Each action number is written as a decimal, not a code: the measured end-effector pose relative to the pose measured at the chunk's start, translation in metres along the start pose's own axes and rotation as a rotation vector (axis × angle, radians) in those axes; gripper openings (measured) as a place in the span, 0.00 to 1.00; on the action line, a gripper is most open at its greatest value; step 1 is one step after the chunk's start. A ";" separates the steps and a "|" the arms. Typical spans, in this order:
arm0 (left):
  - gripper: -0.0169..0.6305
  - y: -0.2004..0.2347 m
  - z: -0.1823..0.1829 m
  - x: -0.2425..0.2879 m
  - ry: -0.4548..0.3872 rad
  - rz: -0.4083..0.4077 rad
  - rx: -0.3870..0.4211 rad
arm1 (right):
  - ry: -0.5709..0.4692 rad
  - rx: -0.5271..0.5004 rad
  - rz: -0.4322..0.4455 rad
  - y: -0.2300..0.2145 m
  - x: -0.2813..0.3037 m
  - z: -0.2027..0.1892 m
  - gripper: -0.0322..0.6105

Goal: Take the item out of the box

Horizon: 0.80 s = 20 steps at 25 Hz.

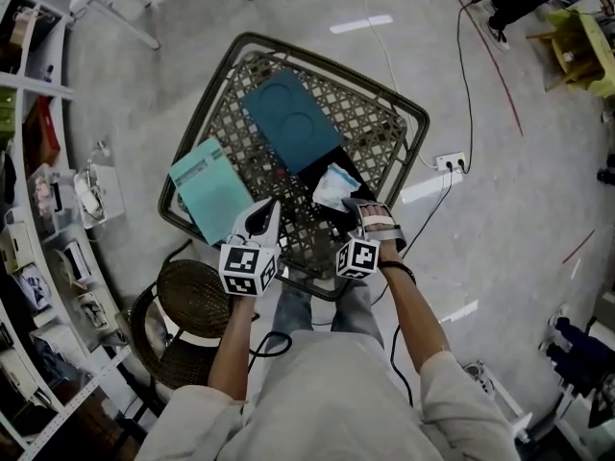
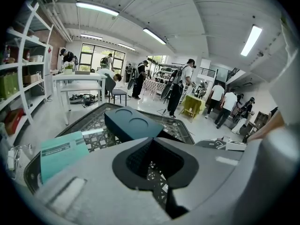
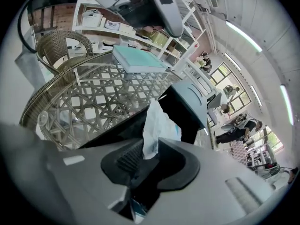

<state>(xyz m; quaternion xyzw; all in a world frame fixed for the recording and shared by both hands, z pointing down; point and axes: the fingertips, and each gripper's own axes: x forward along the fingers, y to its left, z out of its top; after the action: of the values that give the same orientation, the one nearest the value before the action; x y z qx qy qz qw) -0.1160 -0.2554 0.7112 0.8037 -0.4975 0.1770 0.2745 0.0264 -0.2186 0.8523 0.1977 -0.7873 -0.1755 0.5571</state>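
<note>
Our right gripper is clamped on the near end of the white bagged item, which stretches straight ahead of it from the open black box.

teal lid flanks box, booklet further left

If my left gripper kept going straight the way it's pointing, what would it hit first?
Most likely the dark teal box with two round recesses, lying on the lattice table dead ahead of the left gripper. Its height over the tabletop is hard to judge, so it might skim over the box.
</note>
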 end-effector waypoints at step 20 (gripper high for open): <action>0.04 -0.016 0.032 0.000 -0.038 -0.033 0.057 | -0.034 0.117 -0.104 -0.041 -0.043 0.007 0.08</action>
<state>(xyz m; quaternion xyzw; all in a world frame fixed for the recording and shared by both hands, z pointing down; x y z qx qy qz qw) -0.1012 -0.2692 0.6816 0.8224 -0.4841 0.1714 0.2447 0.0377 -0.2317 0.7955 0.2677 -0.7941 -0.1612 0.5213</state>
